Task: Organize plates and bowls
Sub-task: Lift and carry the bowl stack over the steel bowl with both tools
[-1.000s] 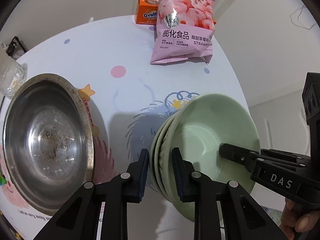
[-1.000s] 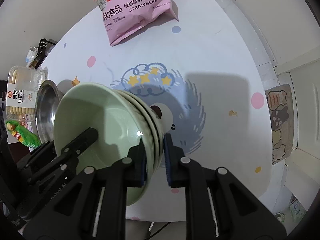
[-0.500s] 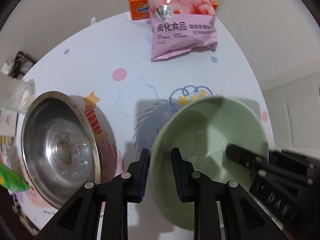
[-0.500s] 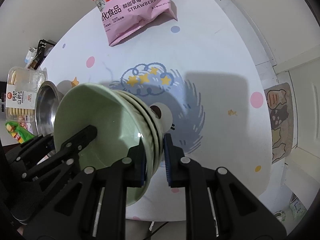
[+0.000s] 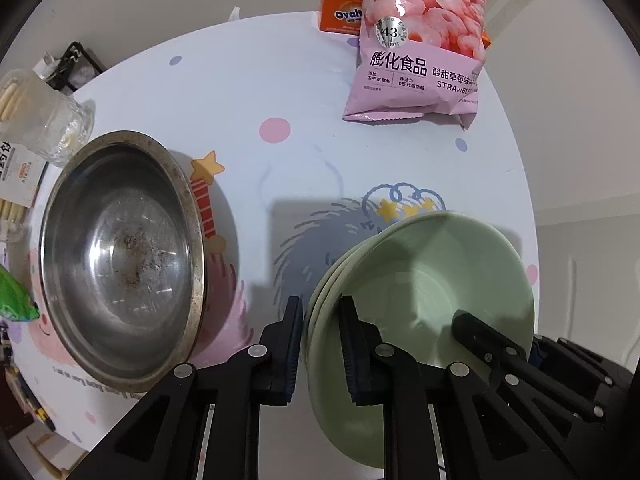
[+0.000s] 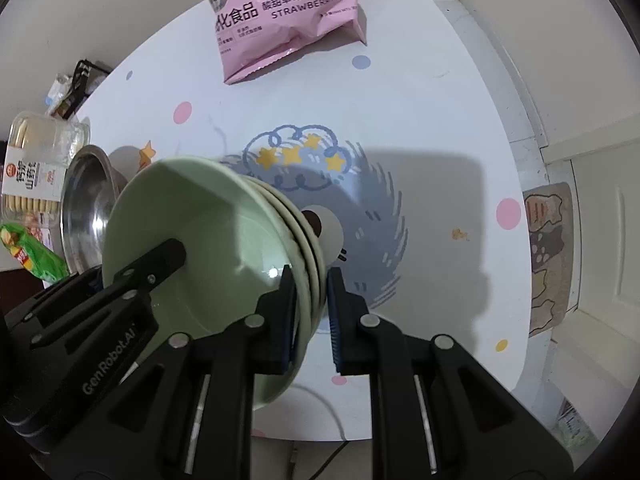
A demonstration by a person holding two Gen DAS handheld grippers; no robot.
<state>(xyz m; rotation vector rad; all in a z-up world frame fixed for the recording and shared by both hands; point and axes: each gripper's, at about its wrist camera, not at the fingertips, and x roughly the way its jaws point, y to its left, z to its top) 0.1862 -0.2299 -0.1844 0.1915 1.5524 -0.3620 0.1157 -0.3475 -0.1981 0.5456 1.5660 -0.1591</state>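
A stack of pale green bowls (image 5: 432, 280) hangs tilted above the table, held by its rim from both sides. My left gripper (image 5: 320, 344) has its jaws closing on the near rim, one pad outside and one inside the top bowl. The right gripper (image 6: 310, 312) is shut on the opposite rim of the green bowl stack (image 6: 192, 220). One finger of each gripper reaches into the other's view inside the top bowl. A big steel bowl (image 5: 120, 256) sits empty on the table to the left, its bottom stained.
The round white table (image 5: 240, 92) has a cartoon print. At its back lie a pink snack bag (image 5: 416, 48) and an orange box (image 5: 340, 12). A clear jar (image 5: 48, 120), biscuit pack (image 6: 32, 168) and green packet (image 6: 32, 256) crowd the left edge. Floor mat (image 6: 548, 256) lies right.
The left gripper tilted and swung back, so the stack went from face-on to showing its stacked rims again. The right gripper and its hold stayed the same.
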